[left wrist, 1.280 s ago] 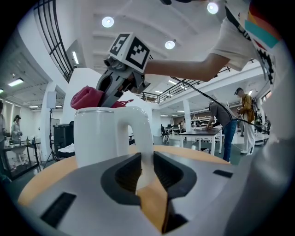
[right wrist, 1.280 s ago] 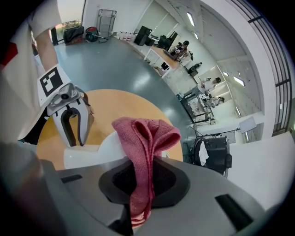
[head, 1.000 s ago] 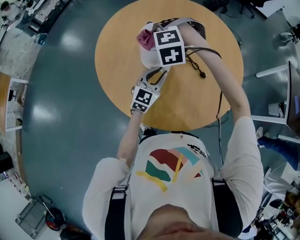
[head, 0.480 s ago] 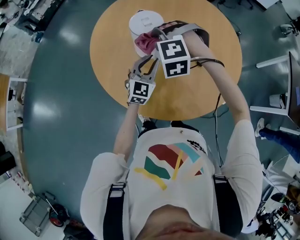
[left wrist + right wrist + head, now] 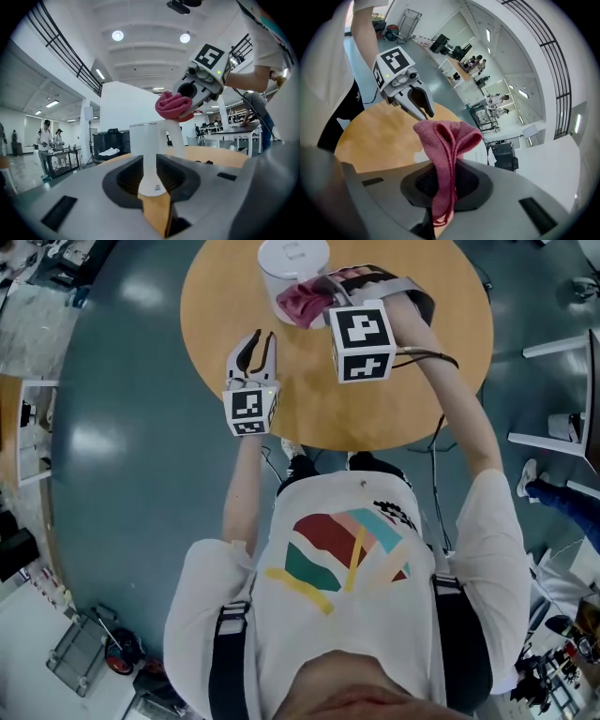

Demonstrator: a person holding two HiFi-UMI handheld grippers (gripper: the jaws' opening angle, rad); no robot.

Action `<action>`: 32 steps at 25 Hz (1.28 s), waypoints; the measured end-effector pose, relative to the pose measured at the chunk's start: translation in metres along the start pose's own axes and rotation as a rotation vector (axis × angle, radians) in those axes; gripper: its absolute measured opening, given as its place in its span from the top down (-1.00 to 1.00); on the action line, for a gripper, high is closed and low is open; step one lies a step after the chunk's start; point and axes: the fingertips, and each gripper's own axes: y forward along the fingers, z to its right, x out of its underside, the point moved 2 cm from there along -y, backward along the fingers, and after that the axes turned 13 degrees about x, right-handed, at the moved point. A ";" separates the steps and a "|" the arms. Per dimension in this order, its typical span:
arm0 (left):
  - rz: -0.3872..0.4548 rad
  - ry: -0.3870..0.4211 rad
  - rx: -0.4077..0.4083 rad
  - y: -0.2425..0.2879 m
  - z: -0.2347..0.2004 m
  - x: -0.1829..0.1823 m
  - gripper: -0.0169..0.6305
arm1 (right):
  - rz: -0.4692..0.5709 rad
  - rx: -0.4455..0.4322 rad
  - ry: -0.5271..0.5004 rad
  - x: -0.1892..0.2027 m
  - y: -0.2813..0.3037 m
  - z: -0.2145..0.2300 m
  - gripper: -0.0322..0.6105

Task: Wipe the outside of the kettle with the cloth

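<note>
Right gripper view: knitted pink cloth (image 5: 447, 140)

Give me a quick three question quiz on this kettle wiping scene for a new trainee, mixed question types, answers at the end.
1. True or false: the left gripper is clamped on the kettle.
2. Which one holds the pink cloth? A) left gripper B) right gripper C) neither
3. Fill in: the kettle's colour is ___.
Key: 1 false, its jaws stand apart and empty, short of the kettle. 2 B. 3 white.
</note>
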 end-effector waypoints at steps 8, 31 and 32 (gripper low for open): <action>0.016 0.017 -0.019 -0.010 -0.002 -0.008 0.55 | -0.024 -0.023 0.038 0.000 -0.008 -0.033 0.75; -0.128 -0.039 0.022 -0.018 -0.001 0.048 0.55 | -0.014 0.111 0.346 0.003 0.048 -0.135 0.76; -0.132 -0.038 0.028 -0.015 0.001 0.049 0.55 | -0.013 0.117 0.348 0.005 0.051 -0.139 0.75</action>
